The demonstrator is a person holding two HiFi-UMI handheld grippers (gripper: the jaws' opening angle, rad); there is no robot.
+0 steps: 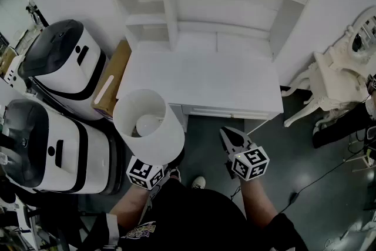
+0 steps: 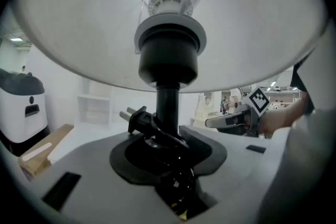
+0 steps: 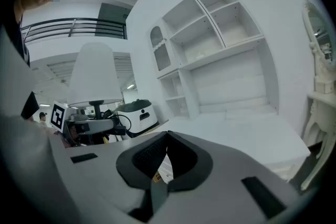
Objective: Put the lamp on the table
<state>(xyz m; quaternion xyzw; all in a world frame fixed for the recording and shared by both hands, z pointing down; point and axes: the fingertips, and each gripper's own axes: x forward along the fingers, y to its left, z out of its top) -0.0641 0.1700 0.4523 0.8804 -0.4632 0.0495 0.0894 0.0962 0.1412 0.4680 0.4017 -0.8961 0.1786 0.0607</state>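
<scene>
The lamp [image 1: 148,123], probably light but top-heavy, is best held by its stiff black stem [image 2: 168,105]. The left gripper [image 2: 169,147] is clamped there, holding it aloft just off the bench [image 1: 200,76]. The right gripper [image 1: 233,139] is closed and empty.

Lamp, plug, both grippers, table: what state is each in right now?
lamp: upright, held in the air, short of the table.
plug: unplugged, prongs bare.
left gripper: shut on the lamp's stem.
right gripper: shut, nothing between its jaws.
table: lamp not yet on it.
</scene>
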